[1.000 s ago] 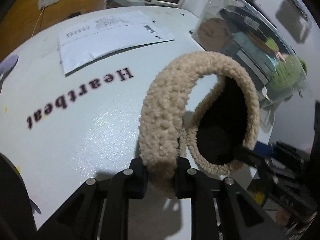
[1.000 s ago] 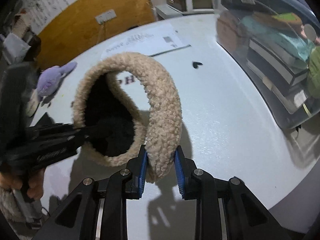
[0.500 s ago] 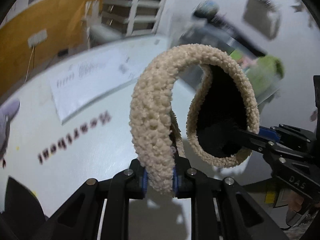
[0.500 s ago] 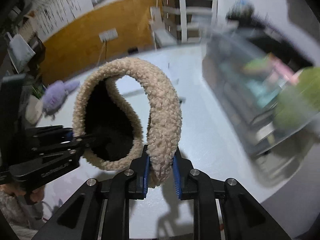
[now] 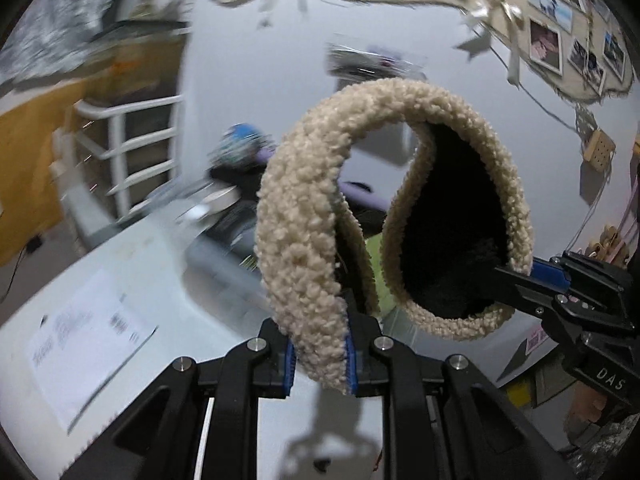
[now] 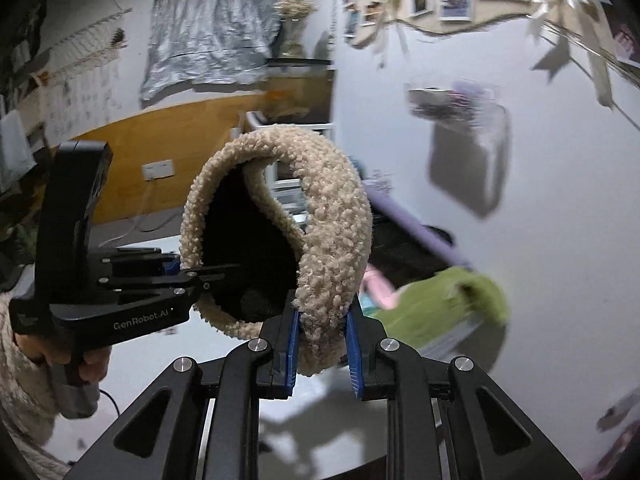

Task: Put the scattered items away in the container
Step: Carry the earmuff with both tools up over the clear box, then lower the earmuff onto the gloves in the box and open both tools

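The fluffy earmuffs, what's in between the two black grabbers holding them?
Only the earmuffs themselves: the left gripper pinches one end, the right gripper the other, and the beige band arches between, clearest in the left wrist view.

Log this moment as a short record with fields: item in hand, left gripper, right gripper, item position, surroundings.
item: fluffy beige earmuffs, black lining
left gripper: jaws shut on one end of the earmuffs
right gripper: jaws shut on the other end
position: held off the white table
surroundings: printed sheet on table; green plush, blurred
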`<state>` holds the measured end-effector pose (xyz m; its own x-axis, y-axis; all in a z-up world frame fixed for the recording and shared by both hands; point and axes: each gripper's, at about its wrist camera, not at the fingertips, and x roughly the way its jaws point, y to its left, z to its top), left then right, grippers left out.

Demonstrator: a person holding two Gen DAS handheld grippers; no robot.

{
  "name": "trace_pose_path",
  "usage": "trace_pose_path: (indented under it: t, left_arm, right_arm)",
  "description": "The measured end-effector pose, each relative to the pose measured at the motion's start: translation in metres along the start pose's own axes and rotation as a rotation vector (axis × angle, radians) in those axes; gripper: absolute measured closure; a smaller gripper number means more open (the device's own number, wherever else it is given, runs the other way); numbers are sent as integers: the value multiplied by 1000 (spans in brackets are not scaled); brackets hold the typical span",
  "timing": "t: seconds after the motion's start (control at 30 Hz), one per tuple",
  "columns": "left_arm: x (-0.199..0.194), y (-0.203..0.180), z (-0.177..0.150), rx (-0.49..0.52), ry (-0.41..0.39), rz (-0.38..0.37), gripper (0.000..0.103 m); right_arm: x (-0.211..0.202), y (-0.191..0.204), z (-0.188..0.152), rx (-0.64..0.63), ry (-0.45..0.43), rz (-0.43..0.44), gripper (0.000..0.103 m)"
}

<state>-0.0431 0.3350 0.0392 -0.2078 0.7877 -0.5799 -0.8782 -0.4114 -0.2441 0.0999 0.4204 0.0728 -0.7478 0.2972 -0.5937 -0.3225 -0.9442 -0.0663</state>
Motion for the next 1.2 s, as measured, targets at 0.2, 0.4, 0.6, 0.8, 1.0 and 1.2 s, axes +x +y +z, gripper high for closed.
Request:
trace_pose_path:
  t: [0.2, 0.4, 0.6, 0.8, 1.0, 1.2]
  left_arm:
    - [56, -22, 13, 52, 122, -16, 84]
    - [76, -28, 6, 31, 231, -30, 82]
    - [78, -28, -3, 12, 272, -10, 81]
    - [83, -30, -2, 11, 282, 4, 80]
    - [85, -31, 0, -6, 279, 2, 55]
    - [65, -10, 13, -79, 219, -18, 47]
  right_arm:
    - [33, -48, 6, -10, 128, 14, 82]
    - [81, -86, 19, -12, 352, 169, 82]
    - [126, -81, 27, -62, 507, 263, 82]
    - [163, -68, 12, -113, 632, 252, 82]
    - [188, -69, 0, -181, 699, 179, 82]
    - [188, -60, -2, -261, 673, 164, 82]
